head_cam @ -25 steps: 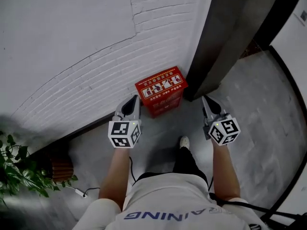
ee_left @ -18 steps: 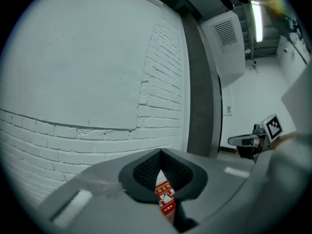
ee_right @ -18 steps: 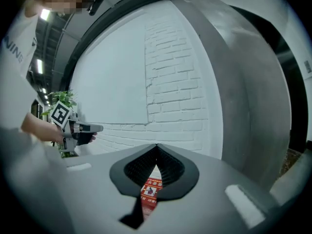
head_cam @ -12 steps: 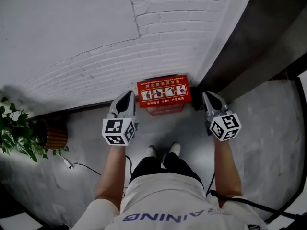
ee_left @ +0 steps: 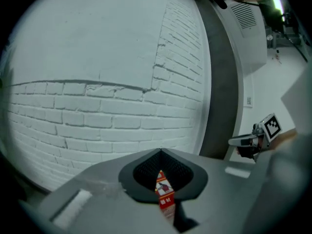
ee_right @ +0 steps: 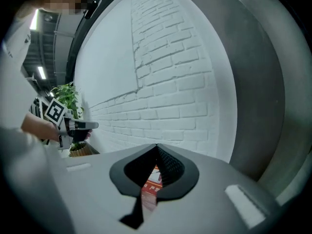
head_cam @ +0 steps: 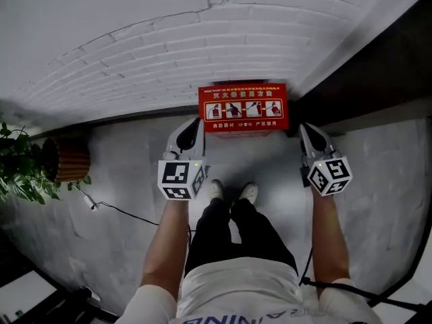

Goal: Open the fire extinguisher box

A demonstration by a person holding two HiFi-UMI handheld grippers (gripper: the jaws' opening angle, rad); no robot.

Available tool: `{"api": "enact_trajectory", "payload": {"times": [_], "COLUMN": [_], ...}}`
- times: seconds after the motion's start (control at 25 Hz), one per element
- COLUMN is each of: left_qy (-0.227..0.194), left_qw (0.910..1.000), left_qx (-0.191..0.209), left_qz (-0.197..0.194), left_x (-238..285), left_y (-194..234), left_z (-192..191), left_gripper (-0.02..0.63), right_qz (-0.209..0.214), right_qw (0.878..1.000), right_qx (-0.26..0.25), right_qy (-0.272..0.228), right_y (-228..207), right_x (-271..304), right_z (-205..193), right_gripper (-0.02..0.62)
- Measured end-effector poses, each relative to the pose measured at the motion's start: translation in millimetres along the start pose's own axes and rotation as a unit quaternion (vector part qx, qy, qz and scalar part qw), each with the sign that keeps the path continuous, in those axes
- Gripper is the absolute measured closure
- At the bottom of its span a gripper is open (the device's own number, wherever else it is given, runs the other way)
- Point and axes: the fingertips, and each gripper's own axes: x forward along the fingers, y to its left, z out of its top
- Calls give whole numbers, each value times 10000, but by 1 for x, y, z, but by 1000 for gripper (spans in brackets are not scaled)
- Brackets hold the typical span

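Observation:
The red fire extinguisher box [head_cam: 243,106] stands on the floor against the white brick wall [head_cam: 202,39], its lid with white pictures facing up and closed. My left gripper [head_cam: 196,121] hovers just off the box's left front corner, jaws shut on nothing. Off the right front corner, my right gripper [head_cam: 305,128] is likewise shut and empty. In the left gripper view a red sliver of the box [ee_left: 165,194] shows below the closed tips of the left gripper [ee_left: 161,152]. The right gripper view shows the box [ee_right: 152,177] the same way under the right gripper [ee_right: 156,147].
A dark pillar [head_cam: 378,79] rises right of the box. A potted plant [head_cam: 17,171] in a ribbed pot [head_cam: 66,160] stands at the left, with a cable [head_cam: 128,211] trailing over the grey floor. My shoes [head_cam: 231,193] are just short of the box.
The view has swung and I have stepped up: the box now sits straight ahead, square to me and close between the two grippers. Both grippers stayed shut.

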Motion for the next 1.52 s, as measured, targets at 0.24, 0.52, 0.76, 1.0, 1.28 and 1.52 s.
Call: {"api": "enact_trajectory", "payload": {"times": [0.24, 0.52, 0.76, 1.0, 1.28, 1.52], "left_qy": [477, 425, 545, 570, 652, 695], "left_qw": [9988, 9989, 9979, 9978, 9968, 9965], "left_qx": [-122, -107, -213, -255, -161, -244], "left_qz": [-53, -161, -267, -242, -444, -398], "left_x": [25, 50, 56, 61, 63, 66], "left_y": [5, -15, -17, -15, -19, -15], "left_z": [-95, -171, -209, -211, -208, -205], "left_gripper": [600, 600, 600, 600, 600, 600], "right_qz": [4, -247, -55, 0, 38, 87], "right_qw": [9990, 9987, 9983, 9973, 9961, 9961], "right_qx": [188, 204, 173, -6, -66, -12], "right_qy": [399, 389, 550, 738, 880, 882], "right_y": [-22, -63, -68, -74, -79, -77], "right_x": [27, 42, 52, 66, 75, 79], "right_z": [-91, -165, -211, -219, -222, -223], "right_gripper": [589, 589, 587, 499, 500, 509]}}
